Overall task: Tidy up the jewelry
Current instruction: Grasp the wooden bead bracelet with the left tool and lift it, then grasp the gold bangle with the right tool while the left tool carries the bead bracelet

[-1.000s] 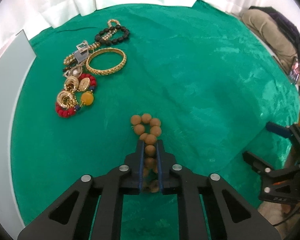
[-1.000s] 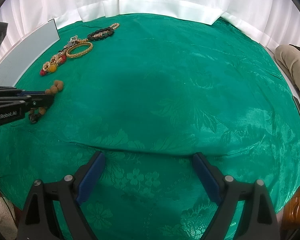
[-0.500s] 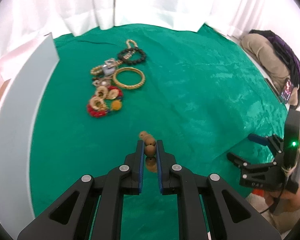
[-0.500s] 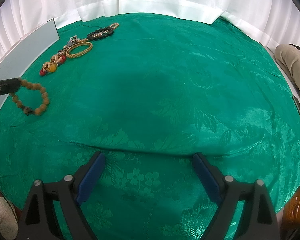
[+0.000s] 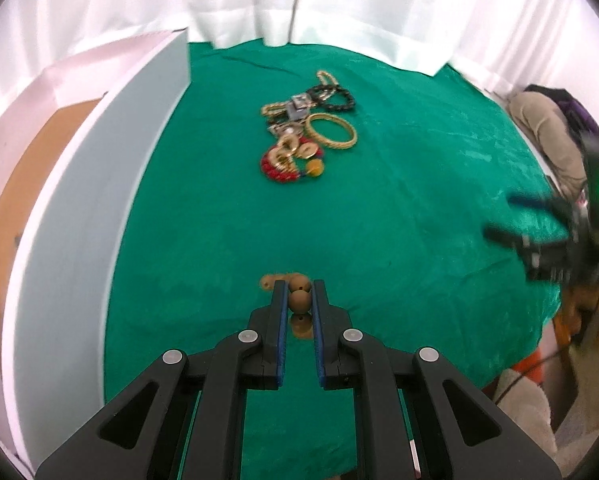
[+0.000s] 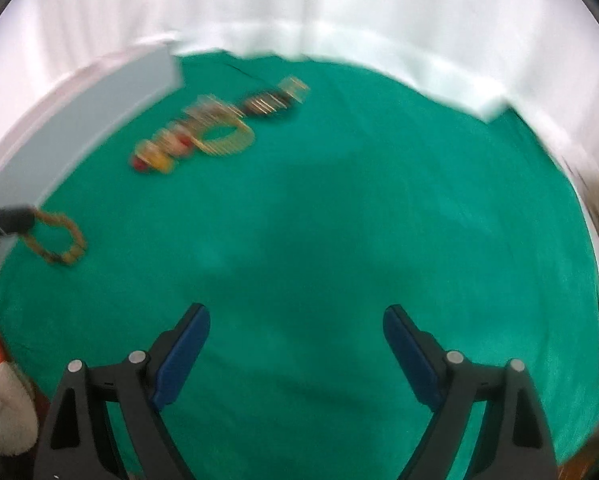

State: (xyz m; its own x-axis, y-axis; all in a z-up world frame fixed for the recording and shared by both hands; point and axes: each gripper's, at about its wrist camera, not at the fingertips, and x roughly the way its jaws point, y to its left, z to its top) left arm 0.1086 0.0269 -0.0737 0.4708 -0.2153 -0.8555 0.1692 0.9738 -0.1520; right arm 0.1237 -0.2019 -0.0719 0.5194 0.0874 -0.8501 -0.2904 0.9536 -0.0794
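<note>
My left gripper (image 5: 299, 290) is shut on a brown wooden bead bracelet (image 5: 300, 300), which hangs lifted above the green cloth (image 5: 399, 220). From the right wrist view the same bracelet (image 6: 61, 236) dangles as a loop from the left gripper's tip (image 6: 9, 220) at the far left. A pile of jewelry (image 5: 303, 136) lies further back: a gold bangle (image 5: 332, 131), a black bead bracelet (image 5: 335, 94), red beads and gold pieces. My right gripper (image 6: 295, 322) stands wide open over bare cloth, holding nothing; it also shows blurred at the right edge (image 5: 539, 232).
A grey-white box wall (image 5: 79, 220) runs along the left edge of the cloth, with a brown surface (image 5: 15, 200) beyond it. White curtains (image 5: 299, 0) hang behind. A person's sleeve and dark clothing (image 5: 551, 128) sit at the far right.
The left gripper has lifted the wooden bracelet off the cloth and drawn left toward the box; the bracelet now hangs as a loop. The right gripper has risen and rolled, blurring its view.
</note>
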